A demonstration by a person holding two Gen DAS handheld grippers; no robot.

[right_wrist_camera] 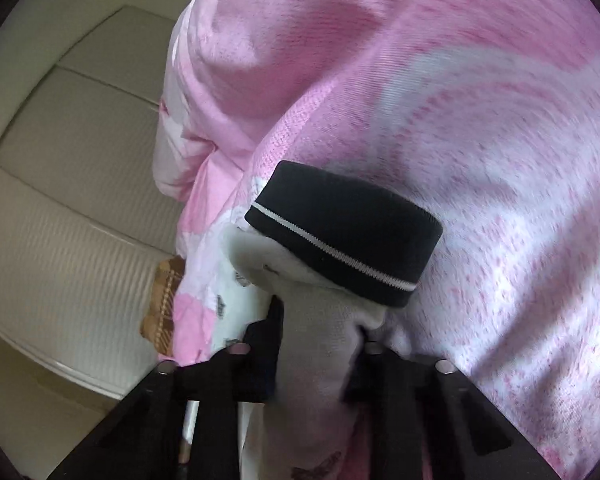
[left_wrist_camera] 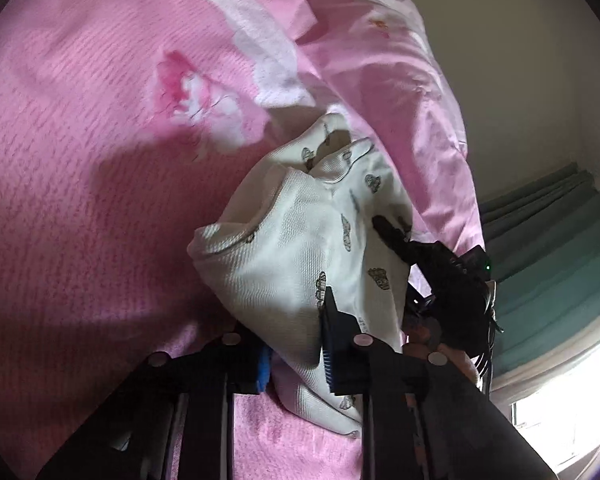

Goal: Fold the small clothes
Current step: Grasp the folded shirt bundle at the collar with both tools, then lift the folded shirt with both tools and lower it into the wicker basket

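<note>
Cream printed baby garment (left_wrist_camera: pixel 300 248) was pinched in both the left gripper (left_wrist_camera: pixel 296 352) and right gripper (right_wrist_camera: pixel 316 340) — bunched above the pink bed blanket (left_wrist_camera: pixel 80 160).

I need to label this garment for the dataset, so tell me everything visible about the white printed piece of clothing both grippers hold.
The white garment is a small waffle-knit piece with scattered grey-brown prints and a black ribbed cuff bearing one thin white stripe. It is bunched and partly doubled over, lifted above the pink bedding. The left gripper clamps one end; the right gripper clamps fabric just below the cuff.
</note>
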